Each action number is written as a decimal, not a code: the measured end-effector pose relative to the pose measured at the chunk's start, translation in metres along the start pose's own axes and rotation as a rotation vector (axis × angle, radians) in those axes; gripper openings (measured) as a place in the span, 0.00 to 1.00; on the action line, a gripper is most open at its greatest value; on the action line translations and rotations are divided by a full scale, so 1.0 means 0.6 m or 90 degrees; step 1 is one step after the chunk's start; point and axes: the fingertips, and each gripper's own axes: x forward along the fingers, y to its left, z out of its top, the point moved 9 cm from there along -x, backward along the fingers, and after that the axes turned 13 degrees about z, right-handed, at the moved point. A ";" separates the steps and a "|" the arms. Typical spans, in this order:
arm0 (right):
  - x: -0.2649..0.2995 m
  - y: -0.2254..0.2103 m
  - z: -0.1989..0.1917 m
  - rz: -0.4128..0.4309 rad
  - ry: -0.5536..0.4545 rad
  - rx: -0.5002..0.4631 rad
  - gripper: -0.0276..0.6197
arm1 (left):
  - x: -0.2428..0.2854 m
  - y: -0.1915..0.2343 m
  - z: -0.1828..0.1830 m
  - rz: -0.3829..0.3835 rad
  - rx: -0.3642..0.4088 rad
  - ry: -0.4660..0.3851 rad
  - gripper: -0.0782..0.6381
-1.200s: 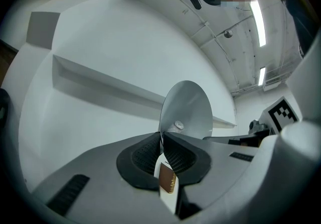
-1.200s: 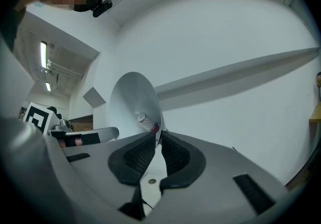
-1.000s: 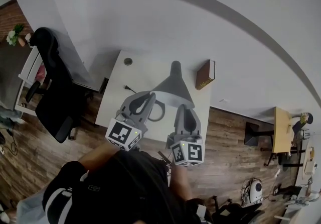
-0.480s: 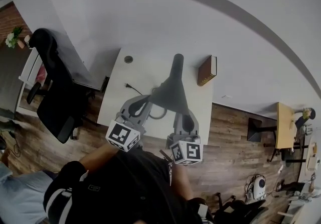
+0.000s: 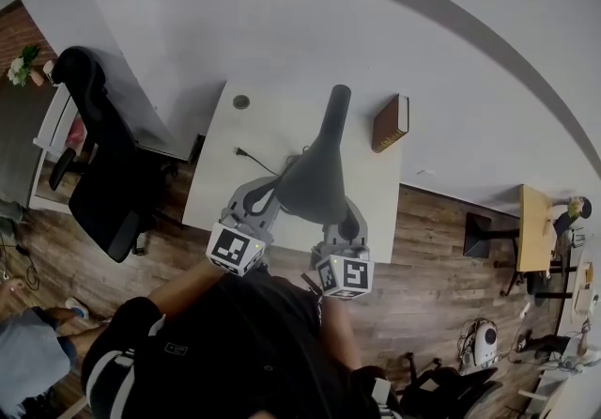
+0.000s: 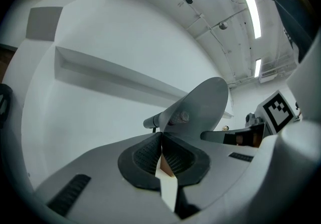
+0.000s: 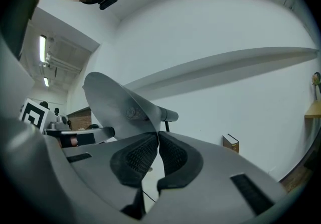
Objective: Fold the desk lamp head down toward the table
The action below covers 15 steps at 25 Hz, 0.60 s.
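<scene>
The lamp head (image 5: 313, 184), a grey cone-shaped shade, hangs over the near half of the white table (image 5: 254, 137), its wide mouth tipped toward the near edge and its narrow neck (image 5: 334, 111) running away toward the far side. It is raised above the tabletop, not lying on it

The left gripper (image 6: 161, 139) has its ribbed black pads pressed together on the thin rim of the shade, on the shade's left side. The right gripper (image 7: 156, 140) is pinched onto the rim in the same way on the right side, so the shade is gripped from both sides at once. Each gripper's marker cube (image 5: 235, 249) sits at the table's near edge, close against the person's dark top (image 5: 244, 342)

Further out on the table, a brown book (image 5: 389, 122) lies near the far right corner, well apart from the lamp. A black cable (image 5: 246, 157) trails across the left part of the tabletop, and a small round thing (image 5: 241, 101) sits near the far left corner; what it is cannot be made out

Around the table there is wooden floor (image 5: 432, 237). A black office chair (image 5: 103, 163) stands to the left of the table, and a small wooden side table (image 5: 531, 231) stands well off to the right. A plain white wall (image 5: 282, 23) rises behind the far edge
</scene>
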 end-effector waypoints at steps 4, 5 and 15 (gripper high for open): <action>0.002 -0.003 -0.021 -0.005 0.002 -0.002 0.07 | -0.001 0.000 -0.029 0.011 0.011 -0.008 0.15; 0.003 -0.004 -0.025 -0.005 0.003 -0.003 0.07 | -0.001 0.000 -0.034 0.013 0.013 -0.013 0.15; 0.012 -0.021 -0.063 -0.005 0.031 -0.022 0.07 | 0.010 0.001 -0.078 0.032 0.039 -0.035 0.15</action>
